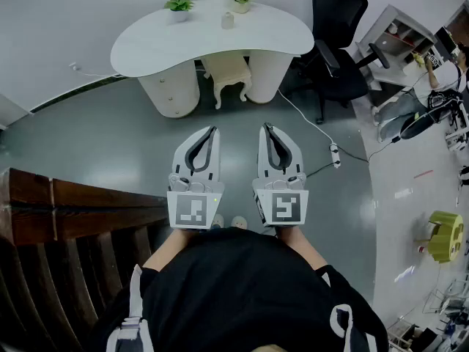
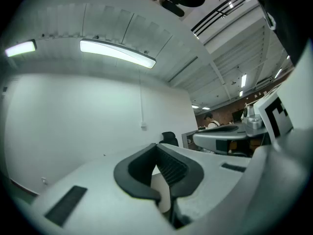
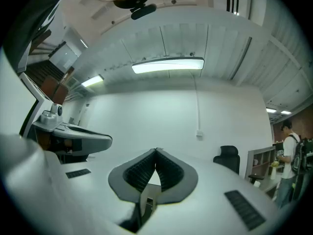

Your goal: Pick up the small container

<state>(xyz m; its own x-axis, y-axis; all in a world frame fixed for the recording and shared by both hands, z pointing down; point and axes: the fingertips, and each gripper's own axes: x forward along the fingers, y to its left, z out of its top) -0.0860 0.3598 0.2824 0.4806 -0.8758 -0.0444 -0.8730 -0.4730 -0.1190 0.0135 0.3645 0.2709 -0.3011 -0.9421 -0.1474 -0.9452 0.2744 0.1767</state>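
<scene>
A small cream container [image 1: 228, 20] stands on the white curved desk [image 1: 146, 46] far ahead, between two little potted plants [image 1: 179, 4]. My left gripper [image 1: 213, 130] and right gripper [image 1: 265, 127] are held side by side over the grey floor, well short of the desk. Both point level toward the far wall. In the left gripper view the left gripper [image 2: 157, 146] has its dark pads meeting at the tips, with nothing between them. The right gripper [image 3: 156, 151] looks the same in the right gripper view, shut and empty. The container shows in neither gripper view.
A cream stool [image 1: 227, 73] stands under the desk. A black office chair [image 1: 338, 46] and a white shelf [image 1: 399, 35] are at the right. A power strip [image 1: 335, 155] with its cable lies on the floor. Dark wooden furniture [image 1: 66, 211] is at my left, and a yellow-green object [image 1: 445, 237] at the far right.
</scene>
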